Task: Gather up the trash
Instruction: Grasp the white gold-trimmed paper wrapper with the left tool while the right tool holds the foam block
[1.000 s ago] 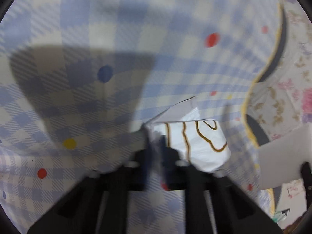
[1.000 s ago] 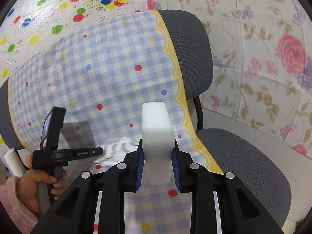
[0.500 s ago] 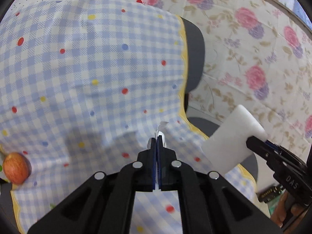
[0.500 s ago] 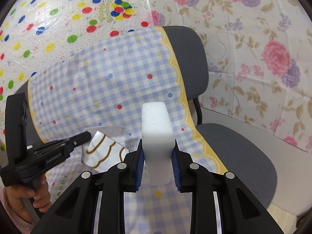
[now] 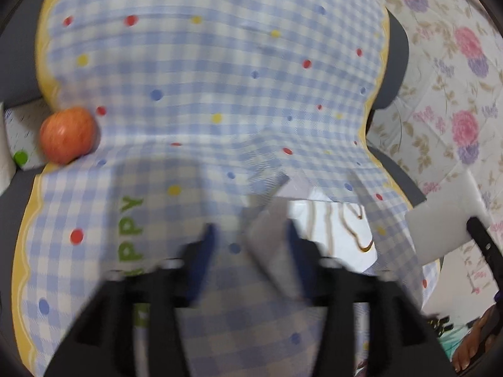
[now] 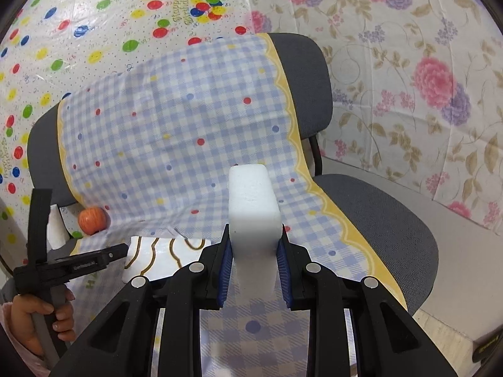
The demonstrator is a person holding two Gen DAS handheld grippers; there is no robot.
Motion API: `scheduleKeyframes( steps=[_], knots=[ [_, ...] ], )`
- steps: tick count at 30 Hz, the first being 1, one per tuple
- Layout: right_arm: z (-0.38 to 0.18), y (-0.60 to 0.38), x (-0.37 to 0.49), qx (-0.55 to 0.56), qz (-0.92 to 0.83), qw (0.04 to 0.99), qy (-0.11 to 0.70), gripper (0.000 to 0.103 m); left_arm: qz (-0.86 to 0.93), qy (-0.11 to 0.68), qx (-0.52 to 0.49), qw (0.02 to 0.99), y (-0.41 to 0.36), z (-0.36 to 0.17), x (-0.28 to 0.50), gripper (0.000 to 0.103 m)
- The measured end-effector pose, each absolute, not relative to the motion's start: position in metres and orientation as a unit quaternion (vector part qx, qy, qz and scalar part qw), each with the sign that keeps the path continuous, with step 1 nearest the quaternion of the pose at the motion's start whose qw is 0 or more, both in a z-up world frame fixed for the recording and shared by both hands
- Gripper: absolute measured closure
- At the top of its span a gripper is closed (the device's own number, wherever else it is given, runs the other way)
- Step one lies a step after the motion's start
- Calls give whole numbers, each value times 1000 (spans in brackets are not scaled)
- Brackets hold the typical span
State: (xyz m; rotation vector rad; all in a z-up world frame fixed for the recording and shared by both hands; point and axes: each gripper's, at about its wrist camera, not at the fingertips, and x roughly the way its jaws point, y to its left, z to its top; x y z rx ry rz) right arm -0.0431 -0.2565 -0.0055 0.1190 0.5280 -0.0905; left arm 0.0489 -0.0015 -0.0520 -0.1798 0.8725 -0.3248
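The left gripper (image 5: 248, 245), jaws opening, has the wrapper (image 5: 333, 229) just right of its tips, while the right gripper (image 6: 254, 265) clamps an upright foam block (image 6: 254, 207).

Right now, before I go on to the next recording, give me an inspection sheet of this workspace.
Surface: chair draped in a blue checked cloth.
Job's things: white wrapper with brown lines on the seat; white foam block.
Clutter: apple at the cloth's left edge.
Grippers: left gripper jaws opening, wrapper at its right finger, blurred; right gripper shut on the foam block.
Cables: nothing seen.
Surroundings: floral sheet and balloon-print sheet behind.
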Motion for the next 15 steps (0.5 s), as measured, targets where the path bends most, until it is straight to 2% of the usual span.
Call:
scheduleKeyframes(
  steps=[7,9,11,15],
  knots=[
    [-9,-259,-48,62,-48,961,264,76,-206,400,-101,887,-3,-46,42,48],
    [-9,-258,-48,63,-47,961,264,76,-213,400,-68,889,-18,-46,46,35],
    [-10,-259,-48,68,-47,961,264,76,-214,405,-18,889,-35,-54,57,35],
    [-9,-259,-48,69,-44,960,268,76,-246,436,7,866,-47,-68,77,31]
  ],
)
